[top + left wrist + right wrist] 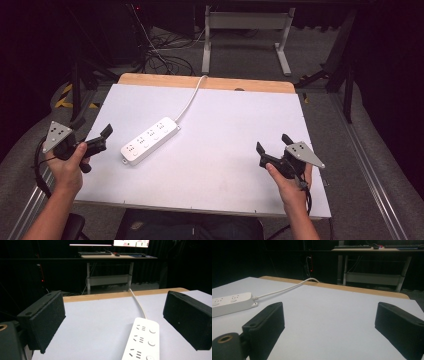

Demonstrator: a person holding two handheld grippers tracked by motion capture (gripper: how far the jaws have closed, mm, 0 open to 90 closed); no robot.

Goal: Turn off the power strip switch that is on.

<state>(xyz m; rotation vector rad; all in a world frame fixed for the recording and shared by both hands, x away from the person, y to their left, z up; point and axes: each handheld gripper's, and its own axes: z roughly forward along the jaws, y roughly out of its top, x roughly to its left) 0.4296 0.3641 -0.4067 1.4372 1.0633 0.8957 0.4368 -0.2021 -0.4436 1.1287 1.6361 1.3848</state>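
White power strip (149, 138) lay flat on white table top (225, 150), left of centre, angled with far end toward upper right. White cord (189, 102) ran from far end up over wooden back edge (210, 81) and dropped off. Four socket groups faced up.

Left gripper (97, 140) held in left hand (67, 167) at left table edge, jaws spread wide, empty, pointing at near end of strip, close but not touching. In left gripper view, strip (142, 341) sat between the two black pads, nearer the right one, cord (138, 303) leading away to back edge.

Right gripper (272, 150) held in right hand (290, 182) near right side, jaws also wide apart, nothing between them, well apart from strip. In right gripper view, end of strip (232, 303) seen far left, beyond left pad.

Desk frame (245, 30) and loose cables (165, 55) on floor behind.
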